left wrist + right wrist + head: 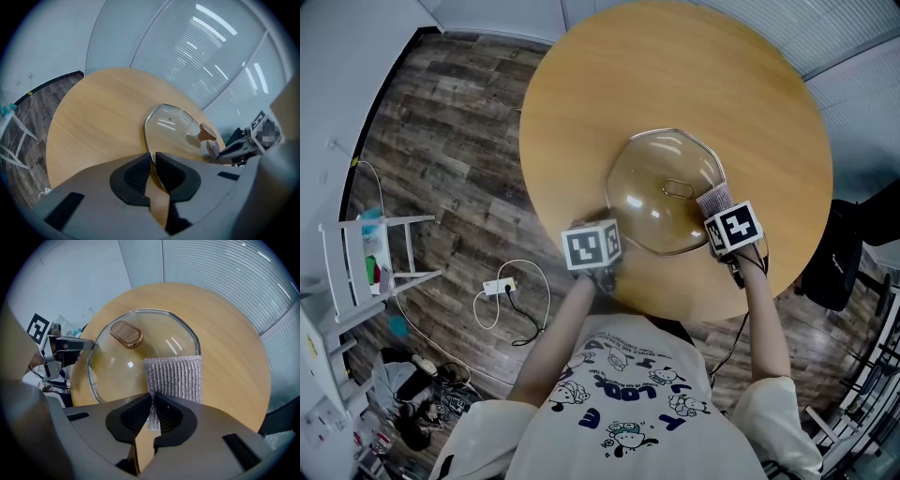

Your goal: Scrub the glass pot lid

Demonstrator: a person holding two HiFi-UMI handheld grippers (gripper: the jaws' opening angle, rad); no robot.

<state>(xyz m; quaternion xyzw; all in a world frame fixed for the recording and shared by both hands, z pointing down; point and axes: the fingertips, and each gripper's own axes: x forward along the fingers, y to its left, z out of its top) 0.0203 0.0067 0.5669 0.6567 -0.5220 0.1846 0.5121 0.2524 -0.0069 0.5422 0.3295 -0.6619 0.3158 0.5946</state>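
Plainly, the setup for scrubbing is in place. The glass lid (666,192) lies dome-up on the round wooden tabletop (609,84), close to the edge nearest us. Our left tool (153,157) has its jaws pinched on the lid's metal rim (146,136) at the near left side, which steadies it. Our right tool (153,399) has its jaws closed on one end of a silvery ribbed scrub cloth (176,378). The rest of the cloth lies flat on the glass at the lid's right side, beside the brown knob (126,333) but apart from it.

So gripping the lid and bringing the cloth onto it look done. We judge the scrubbing itself to be at an early point or under way. The cloth covers only one patch near the right rim, and we see no suds, water or wipe marks to show which parts have been worked. The glass looks clear throughout, so we cannot tell how much is clean. What seems left is passing the cloth over the rest of the dome, around the knob and along the rim.
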